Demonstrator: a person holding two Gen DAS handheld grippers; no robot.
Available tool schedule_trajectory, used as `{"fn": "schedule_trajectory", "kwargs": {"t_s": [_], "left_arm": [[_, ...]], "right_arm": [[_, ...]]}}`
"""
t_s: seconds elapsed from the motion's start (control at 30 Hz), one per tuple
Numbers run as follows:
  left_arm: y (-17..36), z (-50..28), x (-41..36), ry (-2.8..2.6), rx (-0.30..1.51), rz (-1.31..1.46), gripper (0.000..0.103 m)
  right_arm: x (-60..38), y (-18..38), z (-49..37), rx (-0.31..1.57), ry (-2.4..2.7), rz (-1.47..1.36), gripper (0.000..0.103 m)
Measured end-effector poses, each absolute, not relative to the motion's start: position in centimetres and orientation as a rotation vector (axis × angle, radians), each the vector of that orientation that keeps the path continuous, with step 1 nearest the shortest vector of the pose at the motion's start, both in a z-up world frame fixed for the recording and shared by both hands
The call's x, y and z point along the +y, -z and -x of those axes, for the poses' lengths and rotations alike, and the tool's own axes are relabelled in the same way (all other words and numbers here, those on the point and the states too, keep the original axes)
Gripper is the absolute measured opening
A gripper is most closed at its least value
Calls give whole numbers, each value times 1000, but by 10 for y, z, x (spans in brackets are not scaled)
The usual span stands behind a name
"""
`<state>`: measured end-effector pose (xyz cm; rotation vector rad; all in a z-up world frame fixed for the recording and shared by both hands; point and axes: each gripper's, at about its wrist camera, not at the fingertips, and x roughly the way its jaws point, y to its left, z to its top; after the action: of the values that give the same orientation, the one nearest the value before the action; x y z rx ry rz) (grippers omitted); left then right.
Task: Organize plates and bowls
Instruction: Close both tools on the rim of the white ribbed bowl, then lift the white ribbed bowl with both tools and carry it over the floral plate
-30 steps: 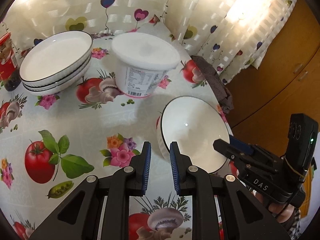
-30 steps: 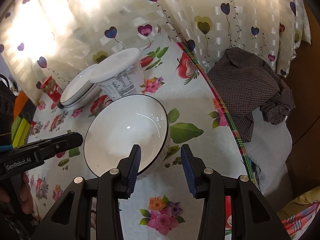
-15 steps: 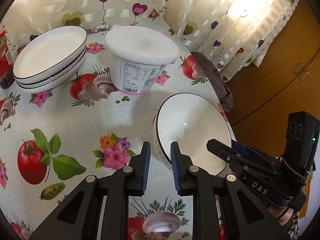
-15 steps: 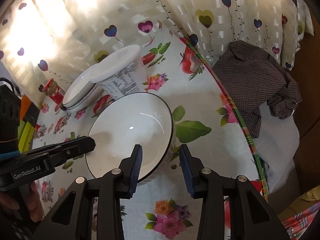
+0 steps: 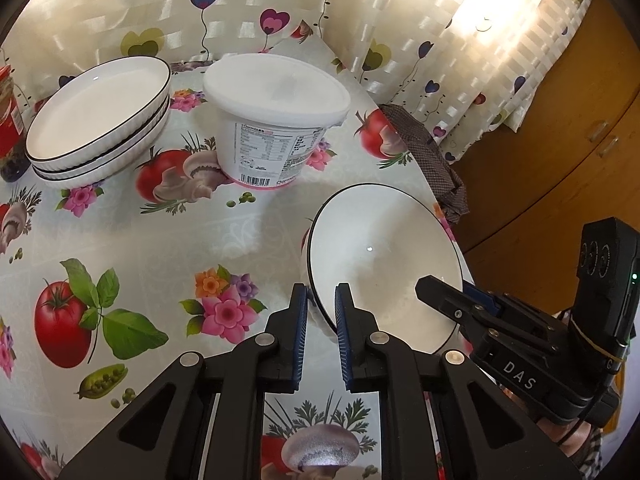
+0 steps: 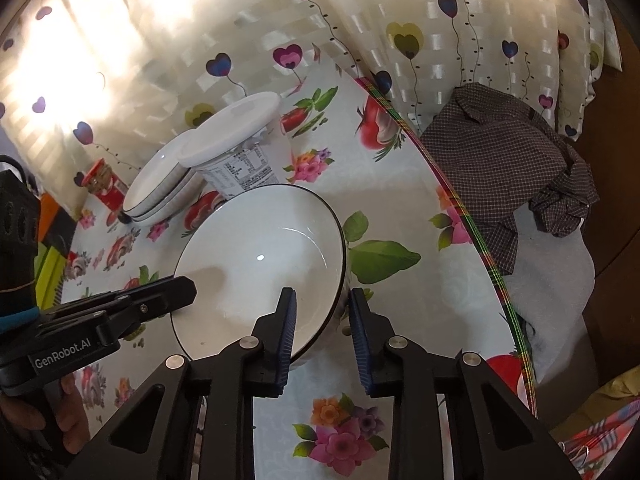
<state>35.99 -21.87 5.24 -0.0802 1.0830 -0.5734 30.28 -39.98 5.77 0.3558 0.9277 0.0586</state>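
A white bowl (image 5: 380, 256) with a thin black rim sits near the table's right edge. My left gripper (image 5: 321, 312) is shut on its near left rim, one pad inside and one outside. My right gripper (image 6: 322, 320) straddles the rim of the same bowl (image 6: 260, 256) on the opposite side. Its jaws are closing, and a sliver of gap still shows beside the pads. Each gripper shows in the other's view: the right gripper (image 5: 432, 288) at the bowl's right, the left gripper (image 6: 184, 292) at its left. A stack of white plates (image 5: 96, 120) stands at the back left.
A lidded white tub (image 5: 276, 120) stands between the plates and the bowl. A red jar (image 5: 8, 120) is at the far left. A dark checked cloth (image 6: 512, 168) hangs just past the table edge (image 6: 472, 232). Heart-print curtains hang behind, and a wooden cabinet (image 5: 560, 120) stands to the right.
The left jaws have narrowed onto the bowl's rim. The right jaws have drawn closer together around the rim on the other side. Neither hand has shifted noticeably.
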Motion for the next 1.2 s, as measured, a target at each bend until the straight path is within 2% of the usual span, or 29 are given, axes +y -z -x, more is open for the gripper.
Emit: {"fn": "schedule_trajectory", "kwargs": {"t_s": [0.47,1.2], "left_arm": [[-58,-339,-215,573,1075,73,15],[-95,-277,-195,561,999,66,15]], "right_arm": [[-395,-59,-278,933,-69,-377,26],[-377,-102,-213,855,-112,-371,26]]}}
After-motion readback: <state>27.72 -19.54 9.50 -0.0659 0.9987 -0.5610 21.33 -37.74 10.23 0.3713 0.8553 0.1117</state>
